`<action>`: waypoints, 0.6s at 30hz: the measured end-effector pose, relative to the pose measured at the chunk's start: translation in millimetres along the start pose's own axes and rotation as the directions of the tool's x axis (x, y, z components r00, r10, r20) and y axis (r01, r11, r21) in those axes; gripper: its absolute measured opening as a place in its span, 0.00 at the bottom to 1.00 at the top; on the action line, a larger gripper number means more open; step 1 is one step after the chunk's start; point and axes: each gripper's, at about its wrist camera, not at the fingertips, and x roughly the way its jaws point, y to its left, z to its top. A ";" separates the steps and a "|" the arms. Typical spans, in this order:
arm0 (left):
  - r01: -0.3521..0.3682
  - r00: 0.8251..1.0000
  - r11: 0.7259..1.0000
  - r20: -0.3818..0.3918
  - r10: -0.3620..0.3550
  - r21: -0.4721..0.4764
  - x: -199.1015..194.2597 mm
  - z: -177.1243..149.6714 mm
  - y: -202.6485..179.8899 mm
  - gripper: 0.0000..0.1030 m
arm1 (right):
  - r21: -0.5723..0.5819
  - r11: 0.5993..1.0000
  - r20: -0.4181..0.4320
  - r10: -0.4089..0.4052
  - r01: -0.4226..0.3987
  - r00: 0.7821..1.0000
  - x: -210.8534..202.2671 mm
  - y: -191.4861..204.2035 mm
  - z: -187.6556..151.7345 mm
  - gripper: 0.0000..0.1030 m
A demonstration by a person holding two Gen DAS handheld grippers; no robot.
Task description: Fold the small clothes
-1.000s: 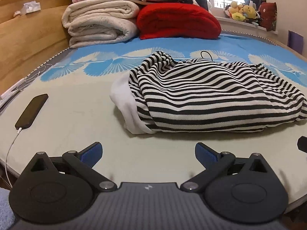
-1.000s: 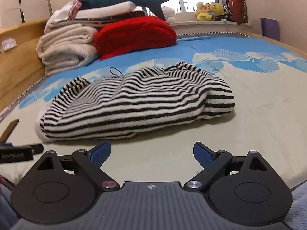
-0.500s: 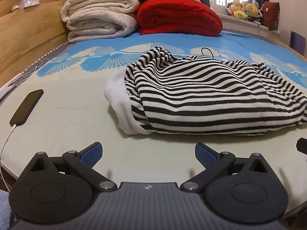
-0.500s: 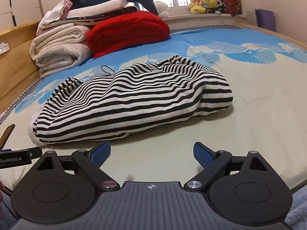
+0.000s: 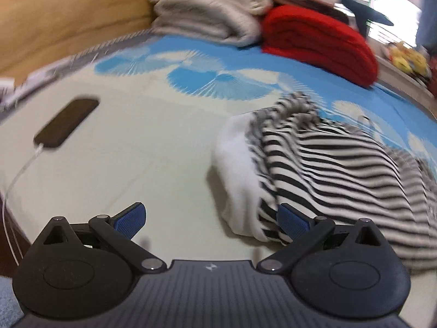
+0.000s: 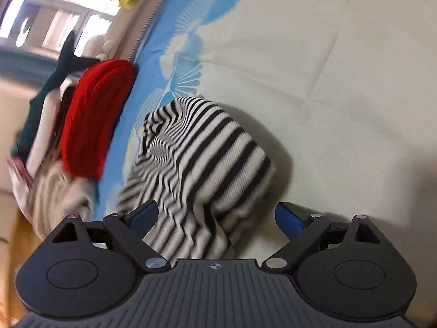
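Striped knit sweater [image 5: 336,169] on bed [image 5: 153,147], lower right | soft, floppy, light; grip doubled edge | left tongs [image 5: 211,218], right tongs [image 6: 217,216] agape, empty

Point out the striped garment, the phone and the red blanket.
striped garment [image 6: 218,147]: right wrist view, its top fold.
phone [image 5: 67,123]: left wrist view, middle of the dark screen.
red blanket [image 5: 319,43]: left wrist view, its folded top.
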 end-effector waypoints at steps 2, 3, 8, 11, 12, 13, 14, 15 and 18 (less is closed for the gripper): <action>-0.093 0.995 0.996 -0.048 0.092 -0.018 13.1 3.5 3.0 1.00 | 0.017 1.000 0.006 0.019 -0.019 1.000 10.9 2.3 6.5 0.90; -0.153 0.986 0.988 -0.073 0.152 -0.011 21.1 4.7 3.6 1.00 | 0.029 0.999 0.021 0.014 -0.014 1.000 13.4 3.7 10.1 0.78; -0.237 0.965 0.971 -0.115 0.237 0.015 39.7 8.4 0.1 1.00 | 0.022 0.999 0.030 -0.039 0.039 0.999 7.8 6.1 19.2 0.22; -0.221 0.968 0.972 -0.105 0.229 0.086 43.7 8.1 -15.7 1.00 | 0.025 1.000 0.096 -0.003 0.001 0.995 -17.7 10.6 34.8 0.21; -0.210 0.969 0.973 -0.113 0.220 0.099 45.6 6.4 -19.6 1.00 | 0.018 1.000 0.125 -0.021 0.019 0.992 -26.1 10.2 41.1 0.21; -0.200 0.970 0.974 -0.121 0.213 0.106 46.0 3.1 -22.5 1.00 | 0.017 0.999 0.158 -0.052 0.050 0.986 -32.4 7.8 45.8 0.21; -0.193 0.970 0.975 -0.127 0.207 0.114 47.7 1.6 -25.1 1.00 | 0.024 0.996 0.189 -0.086 0.083 0.978 -37.3 2.4 49.9 0.21; -0.183 0.971 0.975 -0.133 0.200 0.126 50.1 0.6 -27.6 1.00 | 0.031 0.991 0.216 -0.135 0.131 0.967 -38.7 -3.4 52.9 0.21; -0.155 0.974 0.979 -0.147 0.174 0.136 52.6 -1.4 -34.4 1.00 | 0.029 0.980 0.230 -0.199 0.198 0.953 -33.7 -6.7 52.1 0.21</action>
